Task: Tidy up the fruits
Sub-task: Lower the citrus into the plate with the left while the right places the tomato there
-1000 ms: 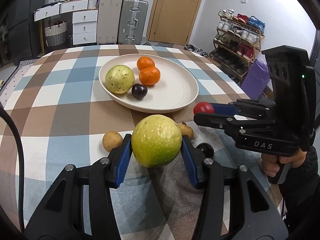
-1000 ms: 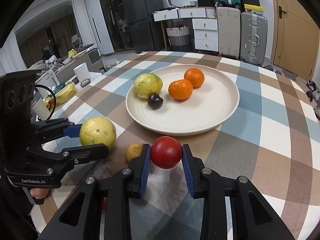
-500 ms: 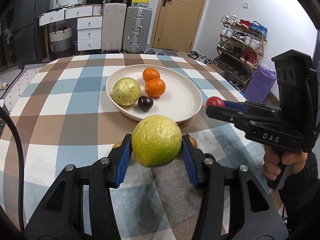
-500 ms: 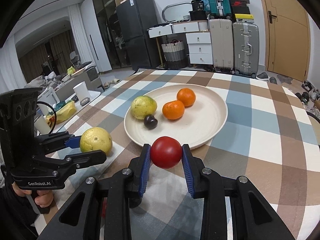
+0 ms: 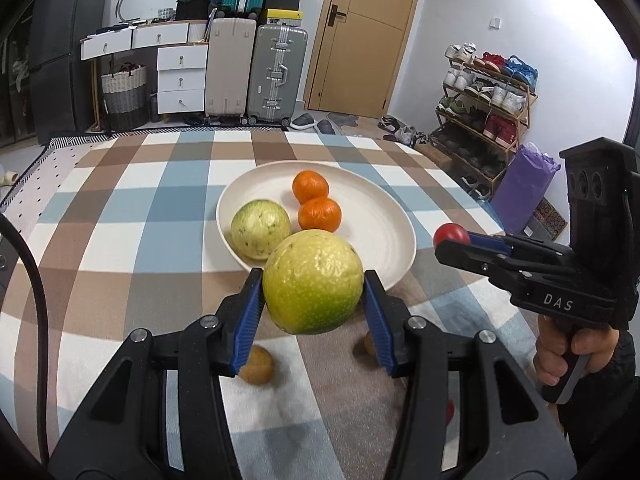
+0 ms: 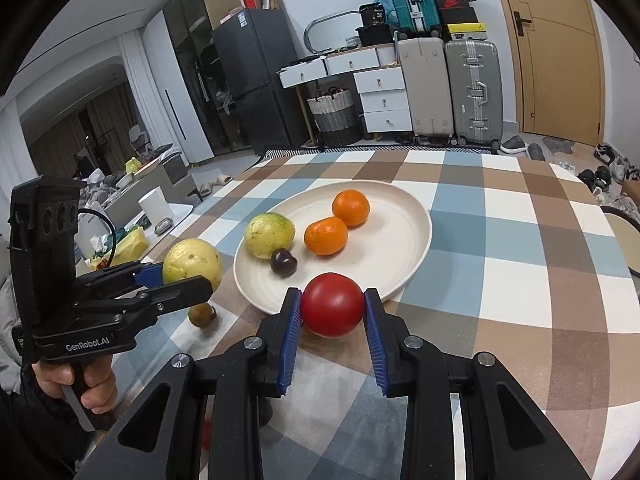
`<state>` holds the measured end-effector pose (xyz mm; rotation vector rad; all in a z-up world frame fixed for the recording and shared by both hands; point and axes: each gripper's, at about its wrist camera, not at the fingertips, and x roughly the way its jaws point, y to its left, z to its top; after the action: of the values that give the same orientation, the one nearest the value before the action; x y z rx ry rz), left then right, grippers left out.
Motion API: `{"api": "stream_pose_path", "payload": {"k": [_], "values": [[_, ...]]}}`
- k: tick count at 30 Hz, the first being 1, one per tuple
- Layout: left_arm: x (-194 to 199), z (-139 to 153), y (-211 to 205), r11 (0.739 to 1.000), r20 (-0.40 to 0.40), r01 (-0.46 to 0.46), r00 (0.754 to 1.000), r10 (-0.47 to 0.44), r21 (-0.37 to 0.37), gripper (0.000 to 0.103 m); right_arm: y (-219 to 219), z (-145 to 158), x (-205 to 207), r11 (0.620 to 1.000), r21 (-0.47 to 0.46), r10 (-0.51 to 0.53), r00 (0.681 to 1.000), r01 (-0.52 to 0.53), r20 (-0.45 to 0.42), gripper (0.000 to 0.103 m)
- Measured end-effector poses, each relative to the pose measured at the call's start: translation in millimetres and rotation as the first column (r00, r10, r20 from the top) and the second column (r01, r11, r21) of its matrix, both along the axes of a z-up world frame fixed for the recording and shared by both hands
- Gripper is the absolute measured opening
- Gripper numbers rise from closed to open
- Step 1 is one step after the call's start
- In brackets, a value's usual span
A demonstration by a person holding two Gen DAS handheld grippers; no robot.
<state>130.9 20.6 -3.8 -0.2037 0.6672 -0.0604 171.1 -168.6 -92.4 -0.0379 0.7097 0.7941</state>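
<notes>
My left gripper (image 5: pixel 313 300) is shut on a large yellow-green guava (image 5: pixel 313 282) and holds it above the table, just short of the cream plate (image 5: pixel 384 236). My right gripper (image 6: pixel 332 308) is shut on a red tomato (image 6: pixel 332 305) near the plate's (image 6: pixel 404 240) front rim. The plate holds a pale green guava (image 6: pixel 269 235), two oranges (image 6: pixel 326 236) and a dark plum (image 6: pixel 283 262). The held guava also shows in the right wrist view (image 6: pixel 193 262), the tomato in the left wrist view (image 5: pixel 451 234).
Small brown fruits (image 5: pixel 257 364) (image 6: pixel 202 314) lie on the checked tablecloth (image 5: pixel 120 216) under the grippers. A small red fruit (image 5: pixel 450 410) lies by the front edge. Suitcases (image 5: pixel 276 74), drawers and a shoe rack (image 5: pixel 484 100) stand beyond the table.
Both grippers have risen with their fruits and moved forward toward the plate. The fruits on the plate have not moved.
</notes>
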Motion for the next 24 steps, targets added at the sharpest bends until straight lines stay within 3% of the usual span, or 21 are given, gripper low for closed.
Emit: {"api": "stream_pose_path", "payload": {"k": [13,24], "values": [[25.8,9.4,-0.2,1.000,0.030,-0.002,1.000,0.002,0.020,0.046,-0.4,27.5,15.4,0.999,0.007,-0.046,0.998,0.045,0.046,0.032],[50.1,2.7,-3.9,0.998,0.030,-0.002,1.000,0.000,0.056,0.046,10.5,25.5,31.1,0.998,0.025,-0.052,0.997,0.051,0.048,0.032]]}}
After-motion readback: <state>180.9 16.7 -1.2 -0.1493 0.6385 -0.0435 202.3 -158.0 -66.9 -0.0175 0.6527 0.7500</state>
